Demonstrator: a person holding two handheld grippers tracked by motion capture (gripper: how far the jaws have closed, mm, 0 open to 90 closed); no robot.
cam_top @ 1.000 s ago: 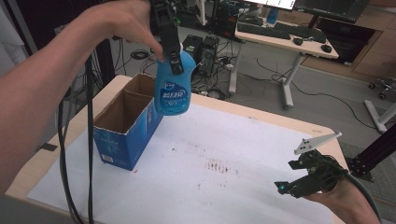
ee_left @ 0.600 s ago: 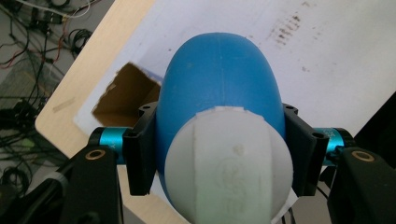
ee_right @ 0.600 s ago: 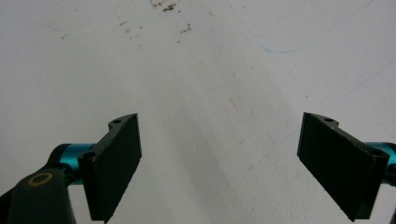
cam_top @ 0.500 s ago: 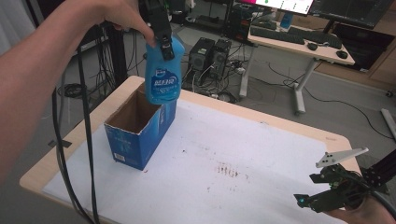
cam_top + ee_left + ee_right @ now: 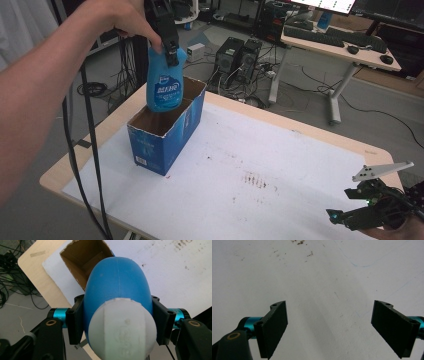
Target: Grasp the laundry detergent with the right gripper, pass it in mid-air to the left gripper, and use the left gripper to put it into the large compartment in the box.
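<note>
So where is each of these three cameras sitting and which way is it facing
High view: above the person's side, looking forward and down at the table; forearm, left gripper, right gripper.
Left gripper view: rides the left gripper, looks down past the bottle into the box.
Right gripper view: faces bare table between open jaws.
Shared: bottle and box, high and left views.

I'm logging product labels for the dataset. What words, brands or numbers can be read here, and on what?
Blue bottle: a white label with a logo and large characters, too blurred to read.
Blue cardboard box: pale print and a small white label low on its near end, too small to read.
Bottle's white cap: faint embossed marks, not legible.
White table cover: stains and pen lines, no text.
Nothing legible.
</note>
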